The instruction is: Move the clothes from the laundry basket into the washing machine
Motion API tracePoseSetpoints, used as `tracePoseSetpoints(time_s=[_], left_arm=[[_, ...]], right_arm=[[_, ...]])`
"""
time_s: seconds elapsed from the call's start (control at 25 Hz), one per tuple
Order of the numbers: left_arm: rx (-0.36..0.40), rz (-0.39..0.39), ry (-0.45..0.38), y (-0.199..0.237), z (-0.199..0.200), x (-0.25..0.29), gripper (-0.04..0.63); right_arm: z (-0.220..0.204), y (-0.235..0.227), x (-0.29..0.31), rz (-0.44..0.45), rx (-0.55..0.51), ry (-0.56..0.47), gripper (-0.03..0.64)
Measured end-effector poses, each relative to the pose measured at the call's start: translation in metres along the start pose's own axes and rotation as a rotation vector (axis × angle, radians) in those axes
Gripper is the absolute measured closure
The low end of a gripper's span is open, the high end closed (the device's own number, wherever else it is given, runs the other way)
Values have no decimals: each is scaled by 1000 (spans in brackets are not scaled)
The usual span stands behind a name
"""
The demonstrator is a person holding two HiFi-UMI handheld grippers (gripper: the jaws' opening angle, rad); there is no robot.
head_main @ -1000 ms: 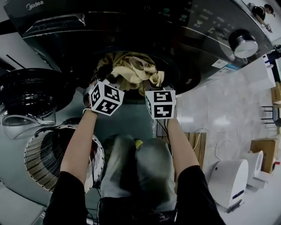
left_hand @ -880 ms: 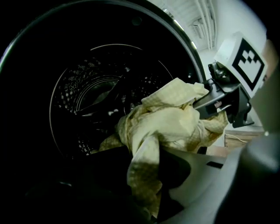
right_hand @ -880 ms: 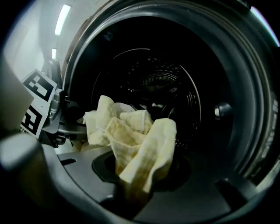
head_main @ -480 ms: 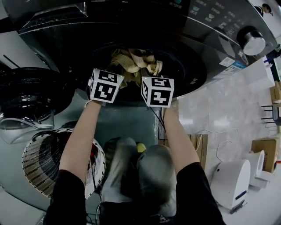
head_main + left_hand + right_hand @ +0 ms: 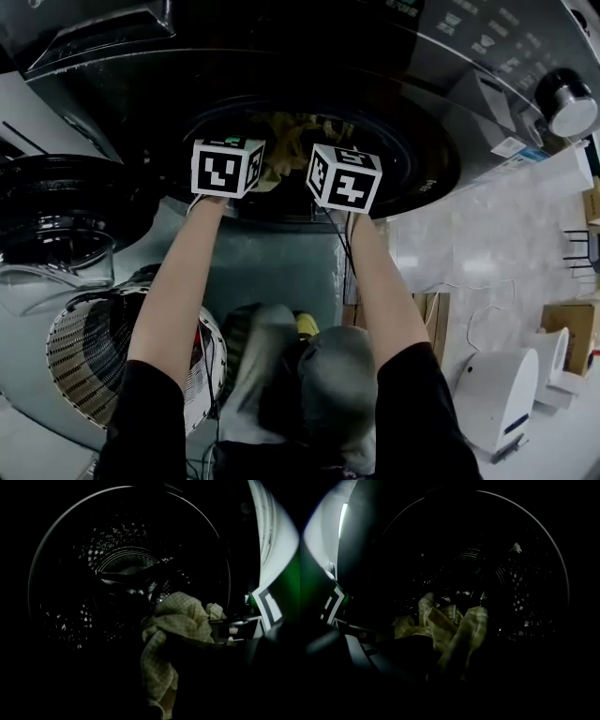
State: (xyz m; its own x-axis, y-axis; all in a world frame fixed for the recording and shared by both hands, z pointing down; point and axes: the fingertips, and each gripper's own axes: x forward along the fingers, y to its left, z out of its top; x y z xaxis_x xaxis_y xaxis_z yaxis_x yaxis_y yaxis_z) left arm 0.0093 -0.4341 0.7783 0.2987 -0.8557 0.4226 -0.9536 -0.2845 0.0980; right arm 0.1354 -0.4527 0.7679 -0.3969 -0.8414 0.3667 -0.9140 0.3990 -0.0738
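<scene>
Head view: left gripper (image 5: 228, 168) and right gripper (image 5: 343, 178) reach into the washing machine (image 5: 441, 56) mouth, upper centre. Yellow checked cloth (image 5: 298, 131) sits just beyond them, laundry basket (image 5: 80, 352) lower left.
Left gripper view: cloth mid-frame between the jaws, which have just been opening; too dark to tell if the pads press.
Right gripper view: same, drum (image 5: 520, 588) behind.

A pale tiled floor (image 5: 487, 225) fills the right side of the head view. On it stands a rounded white appliance (image 5: 489, 398), with a smaller white unit (image 5: 553, 361) just beside it and a cardboard box (image 5: 574, 323) a little further on. Thin white cables (image 5: 448, 283) loop across the tiles near a wooden panel (image 5: 435, 323). A black chair frame (image 5: 583, 246) shows at the right edge. The person's grey trousers (image 5: 328, 375) sit at the bottom centre, with a small yellow object (image 5: 307, 324) just above them.
</scene>
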Motion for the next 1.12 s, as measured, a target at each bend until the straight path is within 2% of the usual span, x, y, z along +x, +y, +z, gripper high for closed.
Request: tracePoseSetpoints(time_s=[0.12,0.24,0.36,0.56,0.64,0.88,0.92,0.96,1.0,1.12], left_arm=[[-31,-6,-30,2,5,0,345],[-24,1,-38,3,8,-2,337],[2,12,-37,2,10,-5,337],[5,27,-39,2,11,-12,341],[14,30,-41,1,11,-16,356],[23,42,-62,-4,16,-29,459],[15,45,-60,-4,16,-32,483],[6,50,-54,-3,15,-35,528],[1,55,-43,-2,13,-38,580],[12,51,-2,-7,4,-49,584]], right_arm=[[-1,-2,1,-6,21,-11,365],[8,-2,-1,6,72,-57,334],[18,1,-5,23,77,-89,331],[13,4,-12,46,86,-71,333],[10,4,-16,45,96,-64,359],[4,2,-26,40,94,-39,499],[3,2,-29,40,94,-32,532],[2,2,-31,43,97,-24,610],[1,3,-34,49,102,-15,612],[-4,6,-47,63,84,12,612]])
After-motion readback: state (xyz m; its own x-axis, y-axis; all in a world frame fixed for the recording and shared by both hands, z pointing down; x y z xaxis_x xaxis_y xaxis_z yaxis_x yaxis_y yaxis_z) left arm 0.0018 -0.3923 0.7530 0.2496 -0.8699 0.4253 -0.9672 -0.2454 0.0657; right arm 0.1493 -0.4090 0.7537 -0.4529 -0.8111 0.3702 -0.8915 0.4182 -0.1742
